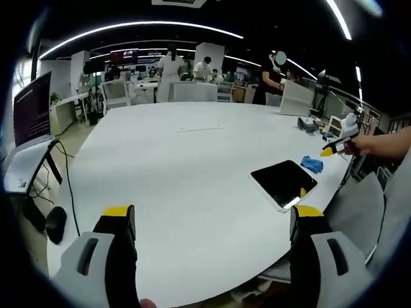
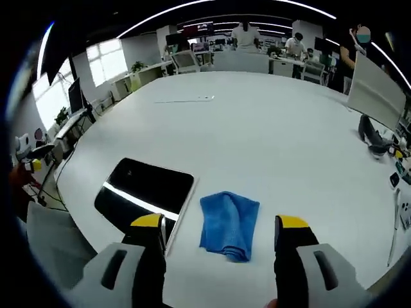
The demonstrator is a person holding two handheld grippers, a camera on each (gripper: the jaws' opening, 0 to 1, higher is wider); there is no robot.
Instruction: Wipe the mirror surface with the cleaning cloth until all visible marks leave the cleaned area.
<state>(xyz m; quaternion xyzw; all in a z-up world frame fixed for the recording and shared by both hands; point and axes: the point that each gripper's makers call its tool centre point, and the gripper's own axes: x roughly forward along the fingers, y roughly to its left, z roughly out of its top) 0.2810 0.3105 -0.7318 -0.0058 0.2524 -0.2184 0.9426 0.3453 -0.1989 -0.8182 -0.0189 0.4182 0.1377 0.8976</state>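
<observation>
While the blue cleaning cloth (image 2: pixel 229 224) lay bunched on the white worktop (image 2: pixel 270 128) just beside the mirror (image 2: pixel 144 192), the right hand-held gripper (image 2: pixel 221 224) hung over it with jaws spread, holding nothing; I judged a straight drop and a pinch on the raised fold would serve best. The left hand-held gripper (image 1: pixel 209 215) waited spread too, well short of the mirror, with a chair (image 2: pixel 48 247) by the worktop's edge and people working beyond.
</observation>
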